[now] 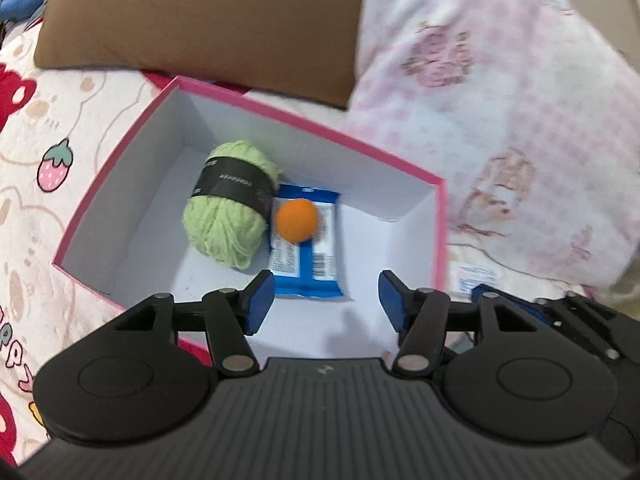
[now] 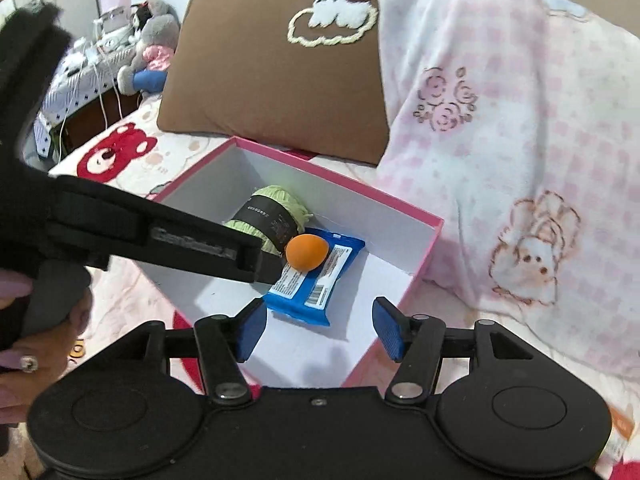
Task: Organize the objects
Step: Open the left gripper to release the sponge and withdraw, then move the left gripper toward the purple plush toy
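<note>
Yarn [image 1: 228,204], an orange ball [image 1: 297,221] and a blue packet [image 1: 306,252] lie in the pink-rimmed box [image 1: 120,152], the ball resting on the packet at the yarn's three o'clock. My left gripper [image 1: 326,300] and right gripper [image 2: 319,330] hang over the box's near end, each parted about halfway with nothing between the pads. A brown pillow [image 2: 276,80] lies at the box's twelve o'clock, a pink checked blanket [image 2: 520,140] at two, and my other gripper's arm crosses part of the yarn in the right wrist view.

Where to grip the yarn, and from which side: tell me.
Grip the yarn across its black paper band, coming from above, probably with the left gripper, whose jaws stand open and empty. It lies on its side in the box; the band is its firmest girth. The ball and the packet crowd its right flank, so a side approach is blocked.
</note>
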Demonstrator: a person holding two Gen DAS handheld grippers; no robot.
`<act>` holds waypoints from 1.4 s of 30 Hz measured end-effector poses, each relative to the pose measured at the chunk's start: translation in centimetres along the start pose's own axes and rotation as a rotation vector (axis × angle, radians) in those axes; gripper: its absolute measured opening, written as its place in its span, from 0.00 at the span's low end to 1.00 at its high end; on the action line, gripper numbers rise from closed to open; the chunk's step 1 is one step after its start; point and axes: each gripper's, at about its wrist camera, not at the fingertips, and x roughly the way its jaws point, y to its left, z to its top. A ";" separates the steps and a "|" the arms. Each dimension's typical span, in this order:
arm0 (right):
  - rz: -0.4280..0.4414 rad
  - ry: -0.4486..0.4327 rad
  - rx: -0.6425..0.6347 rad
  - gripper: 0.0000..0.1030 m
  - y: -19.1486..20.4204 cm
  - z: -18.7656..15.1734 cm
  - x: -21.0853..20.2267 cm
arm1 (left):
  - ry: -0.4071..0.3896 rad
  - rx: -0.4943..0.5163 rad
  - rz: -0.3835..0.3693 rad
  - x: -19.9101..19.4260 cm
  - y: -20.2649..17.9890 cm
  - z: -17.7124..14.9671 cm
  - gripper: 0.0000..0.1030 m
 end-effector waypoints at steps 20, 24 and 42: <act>0.003 -0.017 0.015 0.84 0.2 -4.4 -11.6 | 0.029 0.137 -0.028 -11.1 -2.0 -4.8 0.81; 0.007 -0.028 0.013 0.86 -0.1 -5.6 -13.1 | 0.067 0.152 -0.029 -11.7 -2.8 -6.3 0.82; -0.068 -0.005 0.050 0.93 -1.8 -10.1 -18.4 | 0.094 0.332 -0.074 -15.3 -8.2 -11.6 0.94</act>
